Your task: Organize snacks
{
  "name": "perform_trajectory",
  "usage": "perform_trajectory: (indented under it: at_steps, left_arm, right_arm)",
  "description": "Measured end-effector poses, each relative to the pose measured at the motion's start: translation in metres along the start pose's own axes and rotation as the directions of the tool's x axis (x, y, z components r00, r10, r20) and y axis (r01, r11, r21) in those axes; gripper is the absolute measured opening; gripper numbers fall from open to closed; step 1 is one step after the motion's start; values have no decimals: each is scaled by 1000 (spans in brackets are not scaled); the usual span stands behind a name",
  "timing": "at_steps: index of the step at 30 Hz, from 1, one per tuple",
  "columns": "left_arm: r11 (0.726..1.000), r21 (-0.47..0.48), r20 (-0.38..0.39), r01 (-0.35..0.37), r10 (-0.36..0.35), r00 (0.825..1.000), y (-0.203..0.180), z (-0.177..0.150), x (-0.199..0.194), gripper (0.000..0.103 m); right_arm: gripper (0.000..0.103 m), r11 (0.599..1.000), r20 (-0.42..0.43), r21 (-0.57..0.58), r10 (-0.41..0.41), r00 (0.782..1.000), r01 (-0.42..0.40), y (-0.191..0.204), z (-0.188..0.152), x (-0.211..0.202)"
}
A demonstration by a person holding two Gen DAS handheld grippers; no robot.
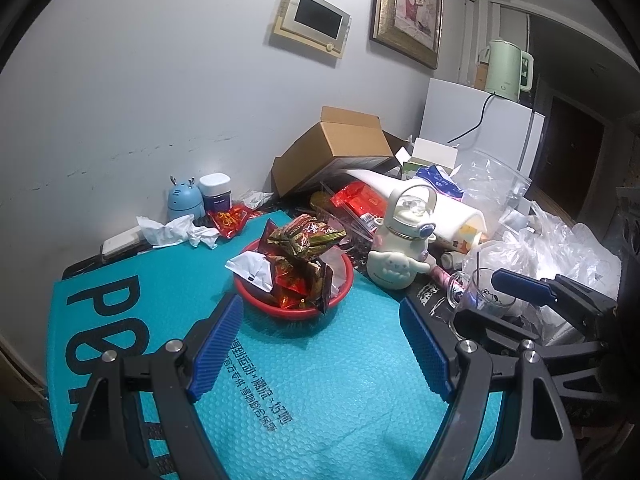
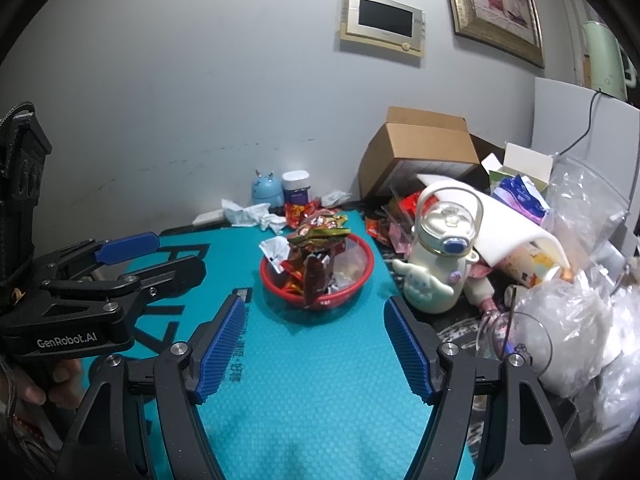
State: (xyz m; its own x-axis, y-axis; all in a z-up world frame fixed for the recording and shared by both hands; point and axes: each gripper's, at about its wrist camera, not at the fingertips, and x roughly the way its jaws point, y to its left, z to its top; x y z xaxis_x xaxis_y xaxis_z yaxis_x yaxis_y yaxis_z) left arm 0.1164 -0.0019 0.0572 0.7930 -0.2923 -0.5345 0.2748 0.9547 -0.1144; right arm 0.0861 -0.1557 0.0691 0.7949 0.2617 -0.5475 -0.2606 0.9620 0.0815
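A red bowl [image 1: 256, 300] [image 2: 362, 278] heaped with several snack packets [image 1: 308, 240] [image 2: 320, 234] stands on the teal mat [image 1: 320, 392] [image 2: 312, 384]. One loose red packet [image 1: 230, 218] [image 2: 298, 212] lies at the mat's far edge. More red packets [image 1: 358, 200] [image 2: 378, 226] sit in the clutter to the right. My left gripper [image 1: 320, 320] [image 2: 160, 258] is open just short of the bowl, nothing between its pads. My right gripper [image 2: 314, 310] [image 1: 500, 304] is likewise open and empty, beside the left one.
A cream cartoon bottle [image 1: 400, 248] [image 2: 436, 272] stands right of the bowl. Behind it are a cardboard box [image 1: 332, 148] [image 2: 424, 148], a glass mug [image 1: 476, 296] [image 2: 516, 340] and plastic bags [image 1: 560, 248] [image 2: 568, 320]. Crumpled tissues [image 1: 176, 230] and a blue humidifier [image 1: 184, 200] sit by the wall.
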Motion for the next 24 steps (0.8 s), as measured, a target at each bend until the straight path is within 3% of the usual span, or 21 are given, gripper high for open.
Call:
perform_trajectory:
  at_steps: [24]
  left_arm:
    - [1000,21,-5,1,-1,1000,-2,1,-4,80]
  right_arm:
    - [74,1000,-1,8,-25,1000,25,-4,-1,0]
